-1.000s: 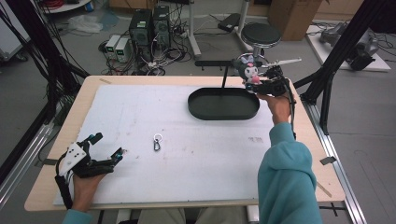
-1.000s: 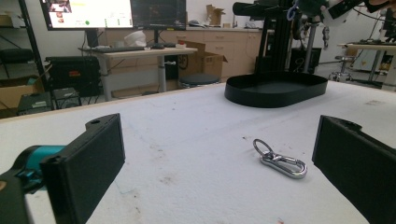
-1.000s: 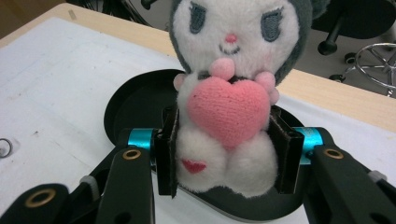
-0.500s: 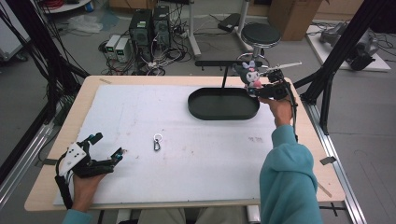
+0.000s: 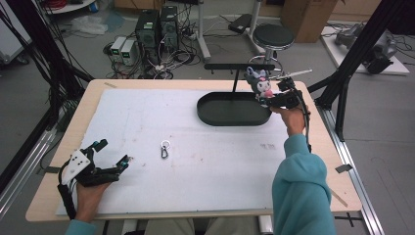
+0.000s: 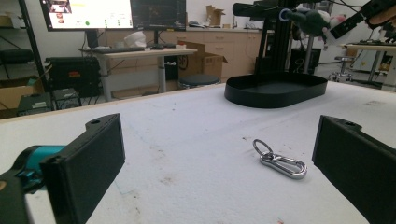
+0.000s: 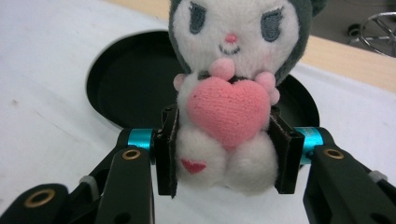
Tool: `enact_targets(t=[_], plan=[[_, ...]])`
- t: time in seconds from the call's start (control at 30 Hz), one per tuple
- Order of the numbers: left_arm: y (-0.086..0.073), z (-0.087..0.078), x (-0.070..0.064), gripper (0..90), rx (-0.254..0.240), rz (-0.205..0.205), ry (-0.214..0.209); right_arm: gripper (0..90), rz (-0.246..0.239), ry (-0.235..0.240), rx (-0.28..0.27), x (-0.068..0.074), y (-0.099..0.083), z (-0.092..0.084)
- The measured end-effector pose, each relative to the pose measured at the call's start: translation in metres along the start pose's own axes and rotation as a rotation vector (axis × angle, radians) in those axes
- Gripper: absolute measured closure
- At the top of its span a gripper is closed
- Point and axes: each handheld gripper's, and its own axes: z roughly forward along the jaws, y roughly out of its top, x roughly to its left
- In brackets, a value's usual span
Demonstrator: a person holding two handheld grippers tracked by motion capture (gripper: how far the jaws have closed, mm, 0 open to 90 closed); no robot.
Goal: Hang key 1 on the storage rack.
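my right tool is clamped on a small plush toy with a dark grey hood, white face and pink felt heart; both black pads press into the sides of its lower body, as the right gripper view shows. i hold the toy upright in the air, over the right end of the shallow black oval tray, clear of the tray floor. the tray sits at the far right of the white foam-covered tabletop. my left tool rests low at the near left corner of the tabletop, jaws spread wide with nothing between them. a silver metal carabiner clip with a key ring lies flat on the tabletop ahead of the left tool, near its right jaw in the left gripper view and well apart from the tray.
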Motion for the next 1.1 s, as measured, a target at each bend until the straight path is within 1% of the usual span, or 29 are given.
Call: enact_targets(t=[0.07,0.17,0.33,0.63,0.87,0.97,1.03,1.1], plan=[[0.000,0.000,0.000,2.9,0.000,0.000,0.000,54.2,0.000,0.001,0.011,0.000,-0.001,0.002],[0.000,0.000,0.000,2.9,0.000,0.001,0.001,54.1,-0.006,0.005,0.011,0.000,-0.001,0.004],[0.000,0.000,0.000,2.9,-0.002,-0.001,0.000,54.1,-0.022,-0.005,0.036,0.003,-0.001,0.010],[0.000,0.000,0.000,2.9,-0.004,-0.003,0.000,53.9,-0.035,-0.013,0.066,0.007,0.002,0.030],[0.000,0.000,0.000,2.9,-0.006,-0.006,0.001,53.6,-0.022,-0.013,0.052,0.006,0.002,0.038],[0.000,0.000,0.000,2.9,-0.004,-0.002,-0.001,53.0,-0.025,-0.012,0.050,0.005,0.003,0.040],[0.000,0.000,0.000,2.9,-0.003,-0.002,0.000,51.5,-0.015,-0.009,0.049,0.006,0.003,0.041],[0.000,0.000,0.000,2.9,-0.003,-0.001,0.001,47.1,-0.019,-0.005,0.042,0.006,0.002,0.042]])
